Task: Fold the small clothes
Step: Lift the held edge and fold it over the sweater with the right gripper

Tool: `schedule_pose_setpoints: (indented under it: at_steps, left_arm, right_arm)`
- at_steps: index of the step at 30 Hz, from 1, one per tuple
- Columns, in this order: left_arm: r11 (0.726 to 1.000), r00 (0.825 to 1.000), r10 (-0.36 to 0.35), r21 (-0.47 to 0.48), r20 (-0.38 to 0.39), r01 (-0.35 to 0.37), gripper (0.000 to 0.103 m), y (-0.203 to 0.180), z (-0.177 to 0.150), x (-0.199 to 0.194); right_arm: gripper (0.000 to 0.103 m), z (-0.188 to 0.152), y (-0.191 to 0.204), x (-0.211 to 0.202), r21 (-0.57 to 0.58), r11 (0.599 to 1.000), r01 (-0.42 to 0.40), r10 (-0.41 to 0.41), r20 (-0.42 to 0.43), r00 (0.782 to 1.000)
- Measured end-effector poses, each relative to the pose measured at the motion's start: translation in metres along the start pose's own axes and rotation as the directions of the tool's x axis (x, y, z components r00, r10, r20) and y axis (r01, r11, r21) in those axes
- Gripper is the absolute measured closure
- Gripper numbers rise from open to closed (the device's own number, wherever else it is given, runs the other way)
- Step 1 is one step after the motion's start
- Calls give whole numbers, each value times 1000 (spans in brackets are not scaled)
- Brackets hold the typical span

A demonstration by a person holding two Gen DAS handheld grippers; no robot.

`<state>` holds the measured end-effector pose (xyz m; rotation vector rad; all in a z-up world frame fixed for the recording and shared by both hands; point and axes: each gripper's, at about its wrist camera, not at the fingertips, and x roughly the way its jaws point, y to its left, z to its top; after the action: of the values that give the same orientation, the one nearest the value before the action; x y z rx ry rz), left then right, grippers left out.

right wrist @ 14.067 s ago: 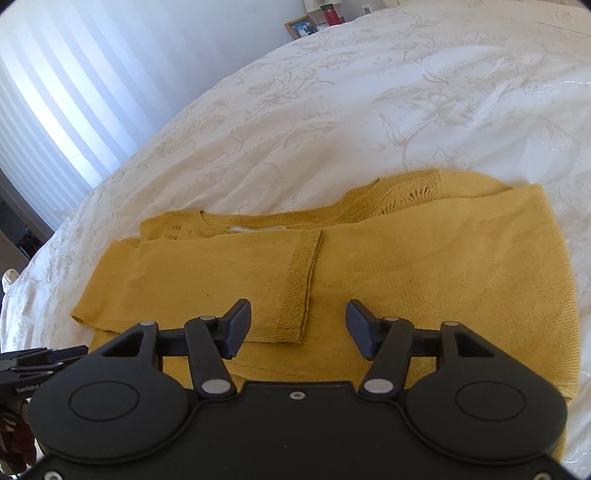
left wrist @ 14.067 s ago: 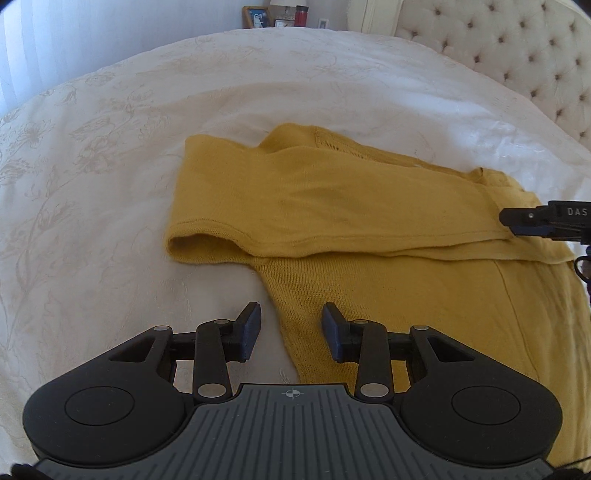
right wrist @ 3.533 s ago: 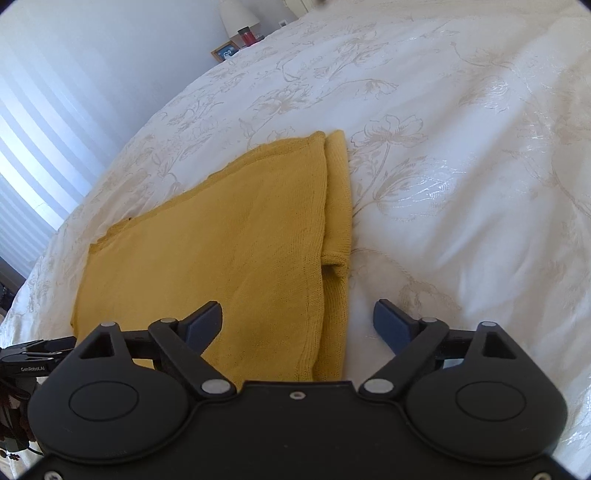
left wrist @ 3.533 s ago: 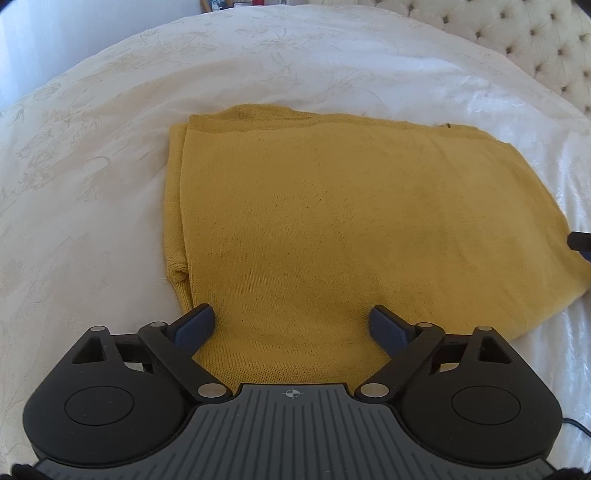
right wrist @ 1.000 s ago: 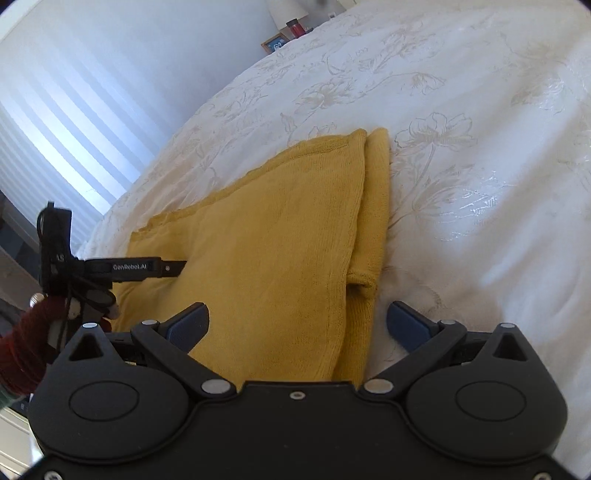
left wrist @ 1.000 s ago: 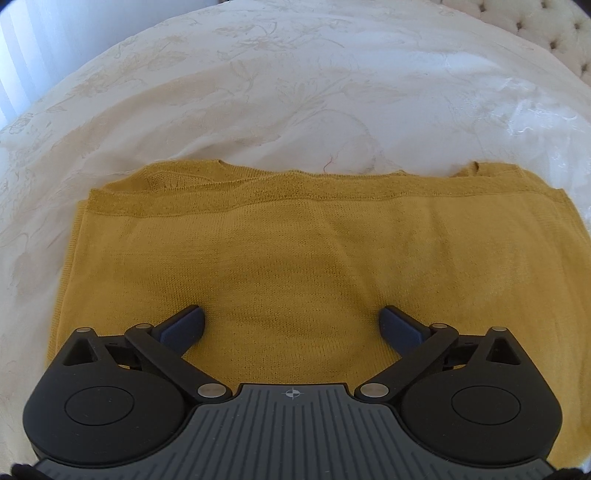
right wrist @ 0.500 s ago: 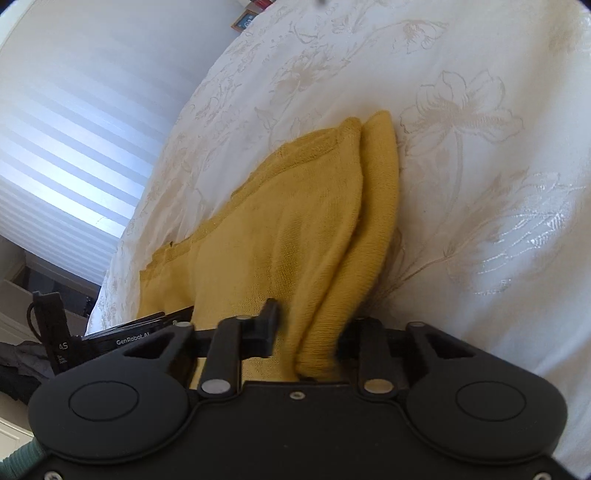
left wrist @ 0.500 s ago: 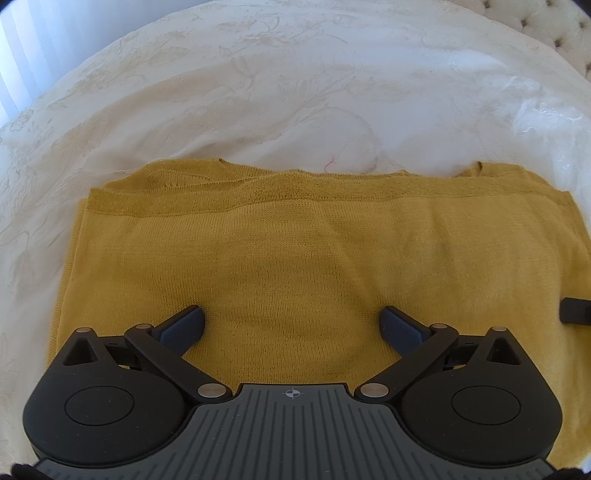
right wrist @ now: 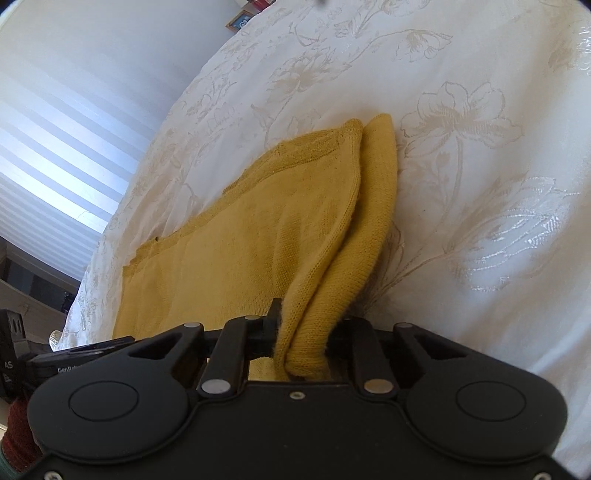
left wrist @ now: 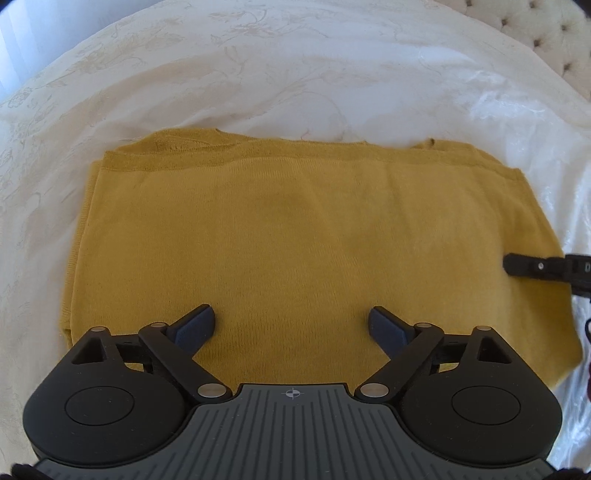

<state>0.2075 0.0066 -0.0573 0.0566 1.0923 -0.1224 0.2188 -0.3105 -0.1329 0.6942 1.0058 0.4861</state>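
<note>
A mustard yellow knit sweater [left wrist: 295, 236] lies folded into a rectangle on the white bedspread [left wrist: 295, 74]. My left gripper [left wrist: 291, 326] is open, its fingers spread wide just above the sweater's near edge. My right gripper [right wrist: 301, 332] is shut on the sweater's [right wrist: 240, 251] right-hand folded edge, the layers bunched between the fingers and lifted a little. Part of the right gripper shows at the right edge of the left wrist view [left wrist: 543, 267].
The white floral bedspread [right wrist: 480, 184] spreads all around the sweater. A tufted headboard [left wrist: 546, 40] is at the far right. Window blinds [right wrist: 74, 140] and a picture frame [right wrist: 240, 20] are beyond the bed.
My right gripper closed on the sweater's right folded edge and has raised it slightly. My left gripper stayed open over the near edge.
</note>
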Motion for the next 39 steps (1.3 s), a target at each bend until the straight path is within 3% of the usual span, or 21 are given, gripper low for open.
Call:
schedule_pose_setpoints:
  at_steps: [3, 7, 11, 17, 21, 30, 39]
  left_arm:
    - [998, 999, 31, 58, -17, -30, 10, -7, -4, 12]
    - [1000, 999, -20, 6, -41, 21, 11, 6, 7, 10]
    - [997, 999, -52, -51, -8, 51, 22, 34, 22, -7]
    - [991, 994, 80, -116, 78, -71, 22, 92, 36, -28]
    - [977, 989, 132, -175, 60, -119, 22, 133, 31, -30]
    - [952, 987, 161, -267, 17, -151, 22, 197, 18, -34]
    - [935, 989, 143, -332, 33, -124, 22, 228, 13, -45]
  right_arm:
    - [77, 0, 2, 1, -9, 1000, 10, -10, 4, 1000]
    - [74, 1, 9, 2, -23, 999, 43, -43, 4, 999]
    - [71, 5, 22, 1, -67, 994, 90, -91, -7, 996]
    - [81, 13, 44, -1, -116, 973, 198, -202, -20, 979]
    - [82, 22, 78, -3, -190, 941, 279, -290, -32, 956]
    - [82, 33, 168, 8, -267, 927, 264, -290, -64, 955]
    - [83, 10, 258, 71, -354, 919, 174, -232, -130, 964]
